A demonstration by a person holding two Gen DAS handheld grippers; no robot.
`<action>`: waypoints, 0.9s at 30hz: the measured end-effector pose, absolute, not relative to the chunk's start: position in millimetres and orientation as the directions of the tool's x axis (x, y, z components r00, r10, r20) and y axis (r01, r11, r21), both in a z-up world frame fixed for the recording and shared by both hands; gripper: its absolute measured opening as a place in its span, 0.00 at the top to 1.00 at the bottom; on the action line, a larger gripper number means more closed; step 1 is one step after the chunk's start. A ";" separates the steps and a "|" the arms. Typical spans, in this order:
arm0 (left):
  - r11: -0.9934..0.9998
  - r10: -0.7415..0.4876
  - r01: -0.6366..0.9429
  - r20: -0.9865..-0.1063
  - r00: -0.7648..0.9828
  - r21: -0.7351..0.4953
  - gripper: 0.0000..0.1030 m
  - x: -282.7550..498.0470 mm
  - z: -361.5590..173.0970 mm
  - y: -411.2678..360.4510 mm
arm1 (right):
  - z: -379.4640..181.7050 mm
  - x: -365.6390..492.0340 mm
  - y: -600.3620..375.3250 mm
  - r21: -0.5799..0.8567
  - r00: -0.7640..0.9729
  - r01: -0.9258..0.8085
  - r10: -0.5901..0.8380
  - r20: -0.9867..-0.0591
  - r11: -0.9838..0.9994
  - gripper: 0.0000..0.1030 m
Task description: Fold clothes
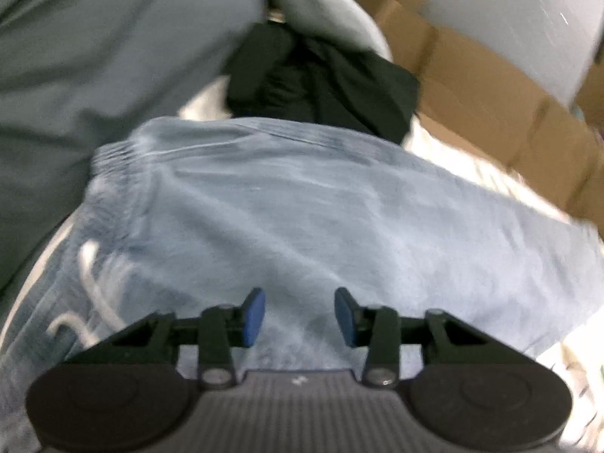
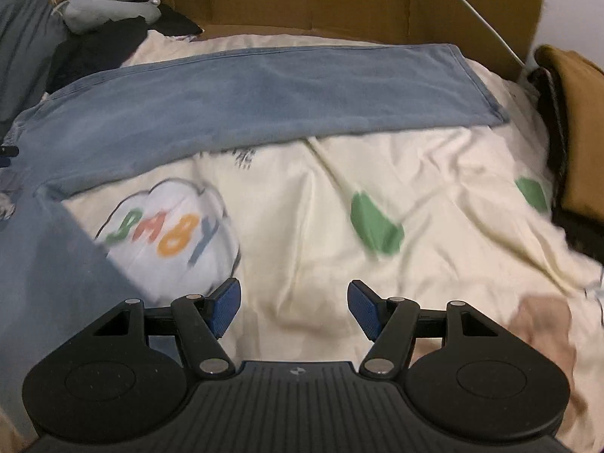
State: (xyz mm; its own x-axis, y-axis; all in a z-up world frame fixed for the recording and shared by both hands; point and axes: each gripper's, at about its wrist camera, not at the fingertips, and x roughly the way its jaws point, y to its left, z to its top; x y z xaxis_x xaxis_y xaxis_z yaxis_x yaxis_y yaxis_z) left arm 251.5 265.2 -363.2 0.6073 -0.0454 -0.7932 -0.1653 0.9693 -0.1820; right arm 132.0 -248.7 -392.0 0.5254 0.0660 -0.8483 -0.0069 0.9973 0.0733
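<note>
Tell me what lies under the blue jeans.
Under the blue jeans lies a cream printed bedsheet, with a "BABY" cloud print beside the leg. Anything between jeans and sheet is covered. Both grippers hover open.

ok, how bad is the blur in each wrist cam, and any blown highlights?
Left wrist: heavy motion smear over the light blue jeans, cardboard and dark garment; left gripper sharp; bedsheet at lower right blown out. Right wrist: milder blur, jeans leg fairly crisp, the sheet's BABY print and green patches smeared; right gripper sharp; fisheye bending in both.
</note>
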 end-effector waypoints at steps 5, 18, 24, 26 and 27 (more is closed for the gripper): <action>0.986 -0.050 -0.095 -0.797 0.602 -0.134 0.64 274.4 -375.8 249.5 | -391.6 178.4 -237.6 0.054 0.566 -0.059 0.078 -0.821 0.997 0.33; 0.996 0.007 -0.077 -0.820 0.573 -0.045 0.45 290.7 -391.8 255.1 | -391.6 272.0 -198.0 0.026 0.611 -0.173 0.128 -0.781 0.985 0.33; 0.995 0.042 -0.102 -0.827 0.561 -0.019 0.51 288.5 -393.8 264.3 | -403.2 301.0 -203.0 0.018 0.604 -0.150 0.106 -0.790 0.989 0.33; 0.991 0.051 -0.134 -0.829 0.556 -0.028 0.70 285.1 -393.4 272.5 | -412.0 309.2 -206.5 0.003 0.586 -0.146 0.089 -0.806 0.989 0.33; 0.988 0.056 -0.149 -0.831 0.554 -0.033 0.70 283.4 -393.2 276.6 | -416.6 312.6 -209.4 -0.004 0.574 -0.143 0.080 -0.815 0.990 0.33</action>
